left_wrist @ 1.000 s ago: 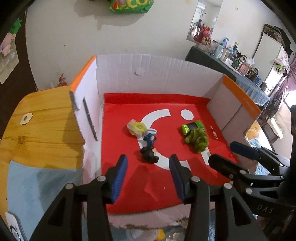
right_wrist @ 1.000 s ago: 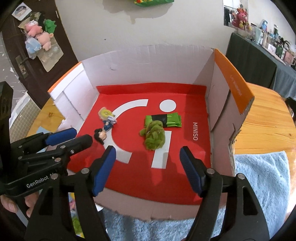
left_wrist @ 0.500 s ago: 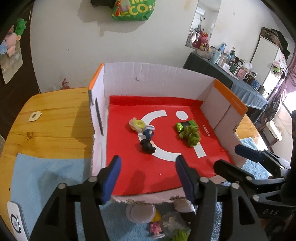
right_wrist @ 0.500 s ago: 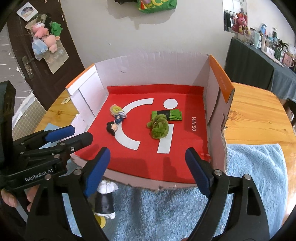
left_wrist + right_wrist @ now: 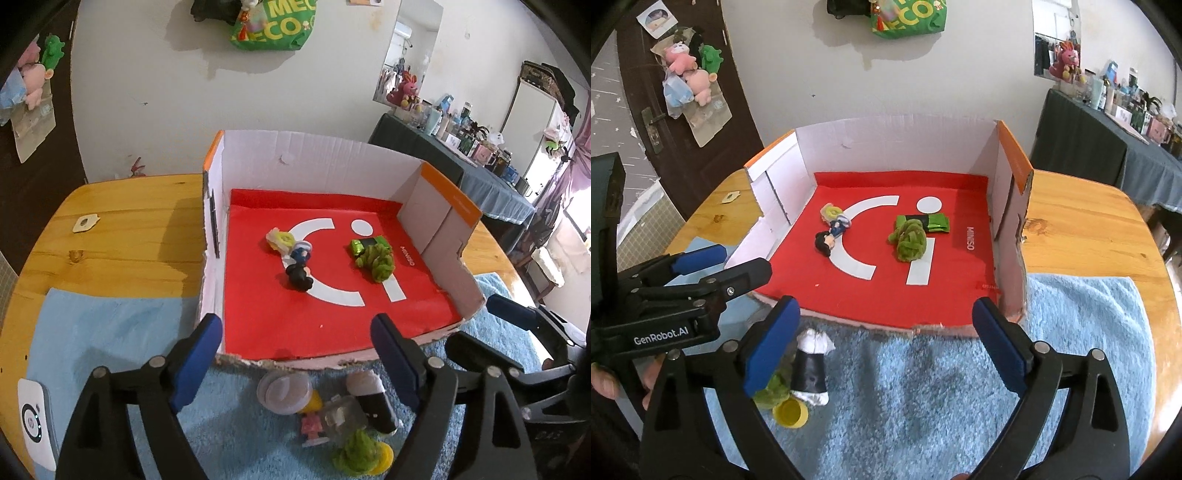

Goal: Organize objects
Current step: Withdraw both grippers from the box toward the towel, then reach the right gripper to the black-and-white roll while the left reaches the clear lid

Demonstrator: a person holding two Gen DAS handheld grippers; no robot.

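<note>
Biggest thing here is the wooden table (image 5: 1082,221), with a blue towel (image 5: 960,398) spread over the near part. On that sits the cardboard box (image 5: 325,162) with the red Miniso liner (image 5: 897,291), front side open toward both tongs.

Inside the box: a fuzzy green toy (image 5: 910,240) lying against a green packet (image 5: 936,222) (touching, toy is nearer), and to their left a little dark-haired figurine (image 5: 829,236) on its side.

Left gripper (image 5: 295,354) is spread wide open with nothing in it, hovering just outside the box's front edge. Right below it on the towel is the leftover pile: a black-and-white tube (image 5: 373,400), a clear round lid (image 5: 284,391), a small pink figure (image 5: 312,428), a green fuzzy thing (image 5: 356,452).

Right gripper (image 5: 884,343) is also wide open and empty, over the towel in front of the box; the pile sits by its left finger.
</note>
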